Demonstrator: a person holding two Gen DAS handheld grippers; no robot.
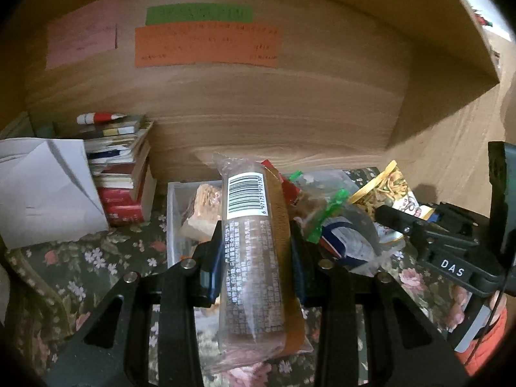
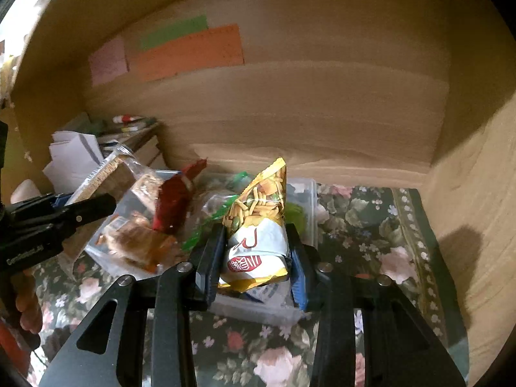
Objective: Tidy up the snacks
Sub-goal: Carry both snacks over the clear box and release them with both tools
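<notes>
Taking the clear bin (image 1: 172, 225) as the landmark: far to its left a folded white paper (image 1: 48, 190) leans against a stack of books (image 1: 124, 174), which stands just left of the bin on the floral cloth (image 1: 96, 258). A red-and-white tube (image 1: 98, 117) lies on top of the books. On the wood wall behind, above the bin, are pink (image 1: 80, 43), green (image 1: 198, 14) and orange (image 1: 206, 46) notes.

The left gripper (image 1: 254, 258) hangs in front of the bin, its fingers clamped on a long clear wafer pack (image 1: 251, 258) whose barcode end reaches up over the bin. In the bin's left part lies a wrapped pastry (image 1: 201, 213). Right of the pack, a red pouch (image 2: 174, 200) and clear bags with green ties (image 1: 325, 213) are heaped in the bin.

Further right, the right gripper (image 2: 254, 254) is over the bin's near right corner, its fingers closed on a yellow-and-white snack bag (image 2: 258, 225), which stands upright with its printed top pointing up. In the left wrist view this bag (image 1: 383, 193) shows at the bin's right edge, beside the gripper's black finger (image 1: 396, 217). Right of the bin only floral cloth and a wood side wall (image 2: 477, 193) show.
</notes>
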